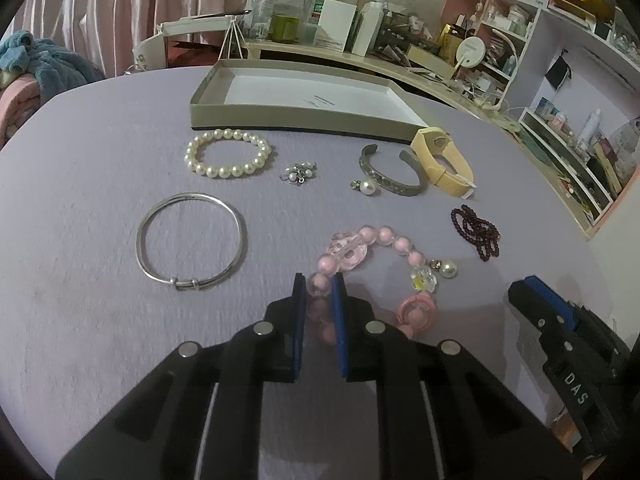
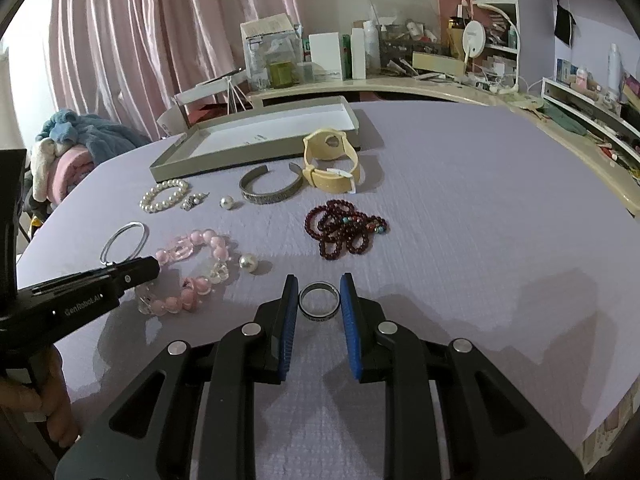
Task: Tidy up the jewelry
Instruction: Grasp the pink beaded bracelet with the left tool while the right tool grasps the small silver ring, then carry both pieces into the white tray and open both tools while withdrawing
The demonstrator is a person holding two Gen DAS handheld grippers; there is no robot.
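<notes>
My left gripper [image 1: 319, 285] is shut on the pink bead bracelet [image 1: 384, 268], gripping its near-left beads on the lavender table; the bracelet also shows in the right wrist view [image 2: 192, 272]. My right gripper [image 2: 319, 298] has its jaws around a dark metal ring [image 2: 319, 302] lying on the table, pads touching or almost touching its sides. The open grey box [image 1: 304, 96] stands at the back. In front of it lie a pearl bracelet [image 1: 228, 154], a grey cuff [image 1: 392, 172] and a cream watch [image 1: 444, 160].
A silver bangle [image 1: 191, 238] lies left. Dark red beads [image 2: 344, 226] lie mid-right. Loose pearl earrings [image 1: 368, 188] [image 1: 446, 269] and a small charm cluster [image 1: 298, 172] sit among them. Cluttered shelves [image 1: 560, 80] and a desk stand behind the table.
</notes>
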